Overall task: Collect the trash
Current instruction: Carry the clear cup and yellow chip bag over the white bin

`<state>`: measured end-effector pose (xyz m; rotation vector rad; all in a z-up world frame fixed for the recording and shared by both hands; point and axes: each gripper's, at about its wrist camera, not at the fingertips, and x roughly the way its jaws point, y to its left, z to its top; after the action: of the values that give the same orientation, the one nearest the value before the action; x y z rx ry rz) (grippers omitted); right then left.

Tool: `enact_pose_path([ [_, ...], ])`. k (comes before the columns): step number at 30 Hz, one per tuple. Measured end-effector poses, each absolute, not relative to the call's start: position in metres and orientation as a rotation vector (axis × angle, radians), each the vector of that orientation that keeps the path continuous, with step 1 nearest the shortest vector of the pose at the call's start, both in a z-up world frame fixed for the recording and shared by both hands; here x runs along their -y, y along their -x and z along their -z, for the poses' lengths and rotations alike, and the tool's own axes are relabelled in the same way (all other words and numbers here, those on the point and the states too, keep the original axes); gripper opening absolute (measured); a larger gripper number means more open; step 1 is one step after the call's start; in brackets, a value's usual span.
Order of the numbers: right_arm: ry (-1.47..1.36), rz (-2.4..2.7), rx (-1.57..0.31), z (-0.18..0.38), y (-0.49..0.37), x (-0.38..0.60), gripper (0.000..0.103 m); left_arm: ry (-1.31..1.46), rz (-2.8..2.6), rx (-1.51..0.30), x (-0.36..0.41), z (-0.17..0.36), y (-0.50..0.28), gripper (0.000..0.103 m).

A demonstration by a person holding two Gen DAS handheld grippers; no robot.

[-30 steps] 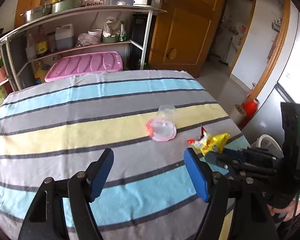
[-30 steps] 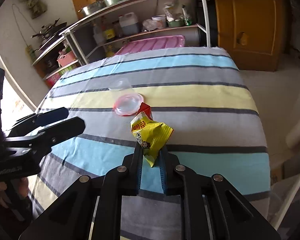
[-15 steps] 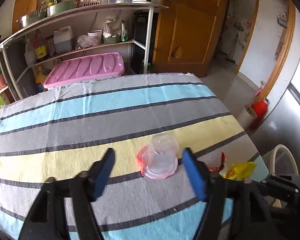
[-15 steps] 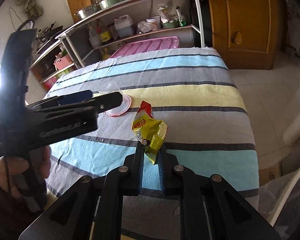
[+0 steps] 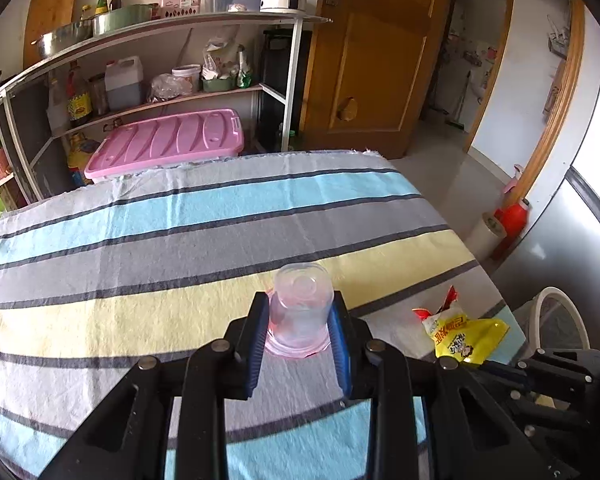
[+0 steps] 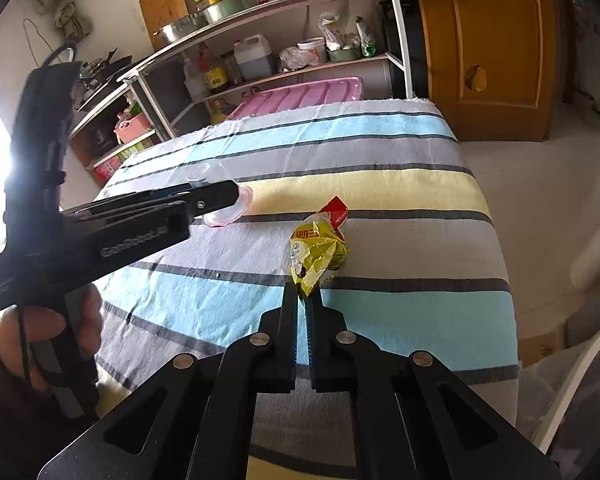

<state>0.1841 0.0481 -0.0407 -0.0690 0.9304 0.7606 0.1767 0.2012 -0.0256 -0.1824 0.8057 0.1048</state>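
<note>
A clear plastic cup (image 5: 300, 300) stands upside down on the striped tablecloth (image 5: 180, 248), its wide rim tinted pink. My left gripper (image 5: 299, 305) straddles it. Its jaws are closing, and the blue pads (image 5: 260, 320) press on the cup's two sides. A crumpled yellow and red snack wrapper (image 6: 318, 254) lies near the table's right edge. My right gripper (image 6: 305, 292) is shut on the wrapper's near corner. The right wrist view shows the left gripper (image 6: 216, 196) from the side, hiding most of the cup (image 6: 204, 172). The wrapper (image 5: 460, 332) also shows in the left wrist view.
Beyond the table's far edge stand a pink storage box lid (image 5: 168, 144) and a metal shelf (image 5: 160, 32) with bottles and bowls. A wooden door (image 5: 372, 60) is at the back right. A red bottle (image 5: 512, 216) and a tape roll (image 5: 488, 232) sit on the floor.
My left gripper moved forward over the table until the cup sat between its fingers, then its jaws narrowed onto the cup. The right gripper stayed put, tightening on the wrapper.
</note>
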Motion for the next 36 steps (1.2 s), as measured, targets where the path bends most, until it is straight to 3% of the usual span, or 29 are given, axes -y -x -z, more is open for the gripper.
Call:
enact_pose_path([
  [18,0.073,-0.721,-0.847,0.016,-0.151,-0.020,0.004,0.170,-0.069,-0.759,-0.186,0.004,-0.137,0.031],
  [19,0.069,-0.712,-0.852,0.016,-0.152,-0.021,0.014,0.172,-0.070,-0.762,-0.186,0.005,-0.137,0.031],
  [22,0.077,-0.678,-0.849,0.018,-0.157,-0.026,0.057,0.181,-0.072,-0.764,-0.188,0.006,-0.137,0.031],
  [23,0.077,-0.675,-0.849,0.019,-0.158,-0.028,0.059,0.182,-0.073,-0.764,-0.188,0.006,-0.137,0.031],
  [28,0.072,-0.627,-0.908,0.033,-0.175,-0.035,0.058,0.184,-0.071,-0.767,-0.188,0.008,-0.138,0.031],
  [31,0.090,-0.596,-0.908,0.038,-0.178,-0.037,0.028,0.186,-0.072,-0.773,-0.188,0.009,-0.138,0.031],
  [36,0.048,-0.610,-0.870,0.029,-0.170,-0.027,0.024,0.168,-0.061,-0.770,-0.180,0.006,-0.136,0.031],
])
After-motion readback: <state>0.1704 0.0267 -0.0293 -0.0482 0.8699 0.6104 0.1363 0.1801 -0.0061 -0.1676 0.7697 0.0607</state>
